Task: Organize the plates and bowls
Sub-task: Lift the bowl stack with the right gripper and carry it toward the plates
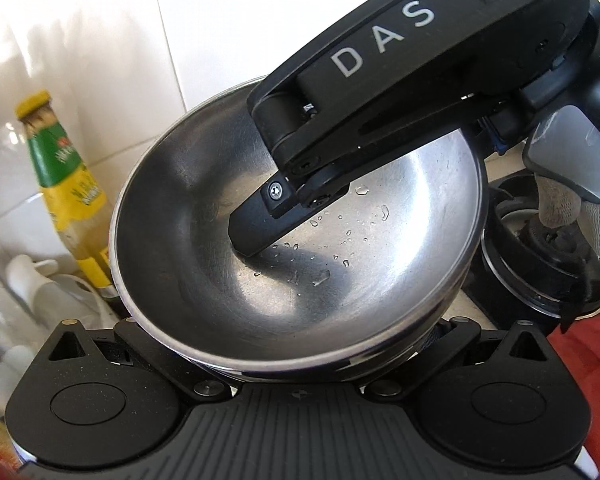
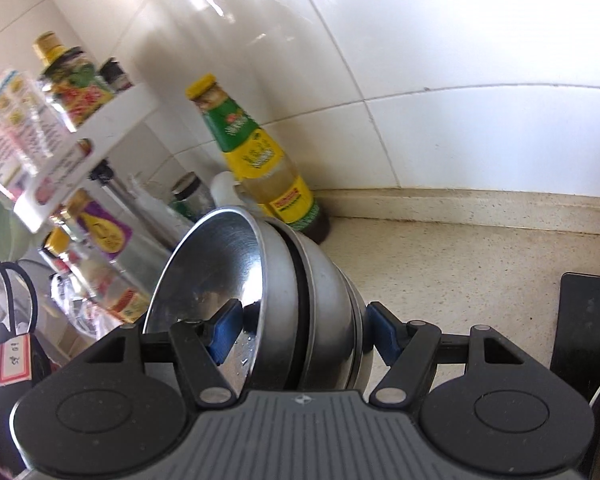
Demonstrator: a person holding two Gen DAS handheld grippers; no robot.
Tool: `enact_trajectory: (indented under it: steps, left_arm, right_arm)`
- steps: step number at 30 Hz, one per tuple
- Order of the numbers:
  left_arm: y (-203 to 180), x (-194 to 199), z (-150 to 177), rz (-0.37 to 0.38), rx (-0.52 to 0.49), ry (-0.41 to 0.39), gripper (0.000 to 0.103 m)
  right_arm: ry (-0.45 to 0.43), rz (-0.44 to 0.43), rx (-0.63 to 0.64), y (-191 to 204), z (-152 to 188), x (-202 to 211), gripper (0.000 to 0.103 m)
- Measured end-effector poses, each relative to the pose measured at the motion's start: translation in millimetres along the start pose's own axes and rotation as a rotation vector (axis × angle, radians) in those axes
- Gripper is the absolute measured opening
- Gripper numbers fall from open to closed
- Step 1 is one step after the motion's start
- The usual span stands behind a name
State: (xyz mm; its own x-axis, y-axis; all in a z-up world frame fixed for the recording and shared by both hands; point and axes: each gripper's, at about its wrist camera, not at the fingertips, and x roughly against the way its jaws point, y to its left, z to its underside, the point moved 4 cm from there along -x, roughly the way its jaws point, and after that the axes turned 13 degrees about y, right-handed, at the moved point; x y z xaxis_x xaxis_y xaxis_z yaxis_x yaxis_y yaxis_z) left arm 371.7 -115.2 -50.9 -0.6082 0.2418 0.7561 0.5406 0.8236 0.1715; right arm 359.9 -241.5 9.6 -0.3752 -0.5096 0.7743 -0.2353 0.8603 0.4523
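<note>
The right gripper's (image 2: 300, 332) blue-padded fingers (image 2: 225, 330) are clamped across a nested stack of steel bowls (image 2: 300, 292), one pad inside the top bowl's hollow, the other against the outer wall of the stack. The stack is held tilted on edge above the speckled beige table (image 2: 460, 264), near its back edge where glossy white wall tiles (image 2: 420, 80) rise. The bowls are smooth, round, brushed metal with rolled rims; water droplets (image 1: 320, 278) bead on the inner surface. The left gripper (image 1: 296, 344) sits under the stack's near rim; its fingers are hidden beneath the bowls, so their state cannot be told. A yellow-capped glass bottle (image 2: 260, 160) with green and yellow labels stands behind the stack against the wall.
</note>
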Motion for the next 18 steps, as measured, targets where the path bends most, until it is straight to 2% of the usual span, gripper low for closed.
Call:
enact_trajectory:
  steps: [10, 18]
  left_arm:
    - [-41, 60, 33, -0.058, 0.055, -0.014, 0.103]
    - [-77, 104, 75, -0.033, 0.033, -0.022, 0.103]
  right_arm:
    - [0.011, -0.020, 0.069, 33, 37, 26, 0.068]
    - [-0.001, 0.000, 0.037, 54, 89, 46, 0.068]
